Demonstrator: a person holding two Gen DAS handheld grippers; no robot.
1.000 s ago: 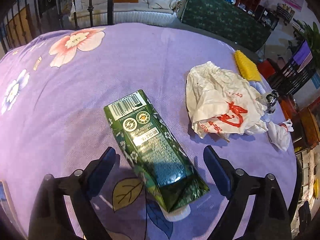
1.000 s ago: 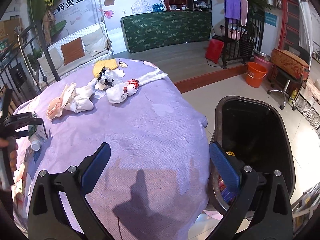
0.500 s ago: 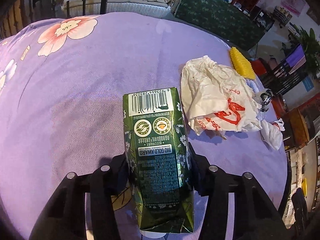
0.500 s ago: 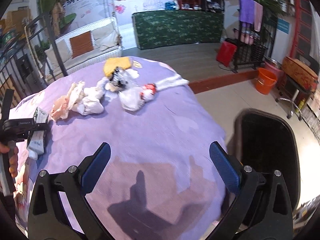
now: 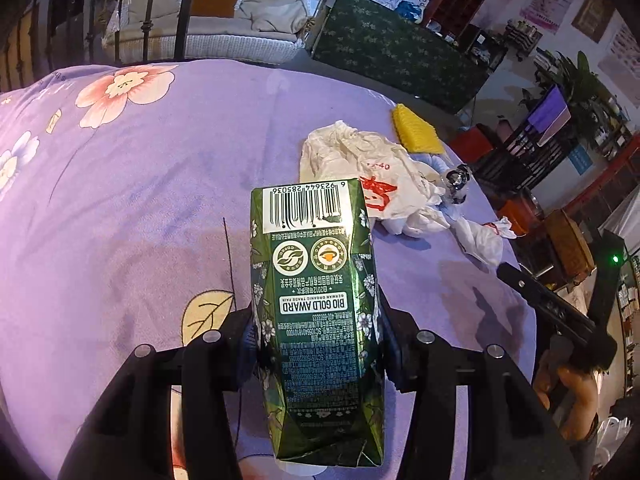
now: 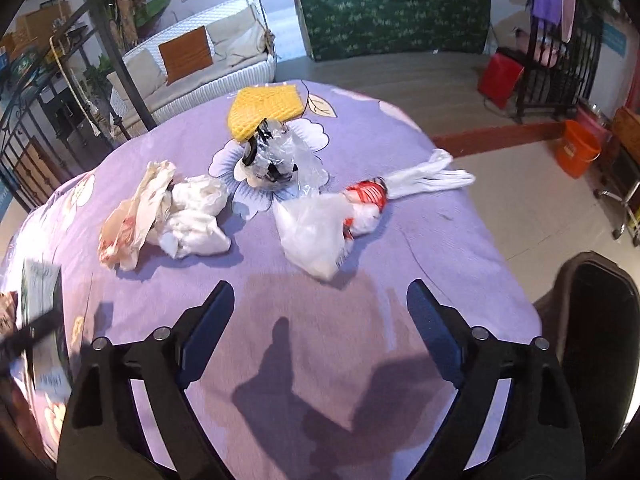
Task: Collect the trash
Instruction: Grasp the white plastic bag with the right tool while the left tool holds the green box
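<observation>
My left gripper is shut on a green drink carton and holds it above the purple flowered tablecloth. The carton also shows blurred at the left edge of the right wrist view. My right gripper is open and empty over the tablecloth's near part. Ahead of it lie a white plastic bag with red print, a clear crumpled wrapper, crumpled white and beige bags and a yellow sponge cloth. The beige bag with red print lies just beyond the carton.
A dark trash bin stands on the floor right of the table. A white wicker sofa, a black metal railing, a green-covered counter and an orange bucket stand around the table.
My left gripper closed on the carton and lifted it off the cloth. My right gripper swung left from the bin toward the trash on the table.
</observation>
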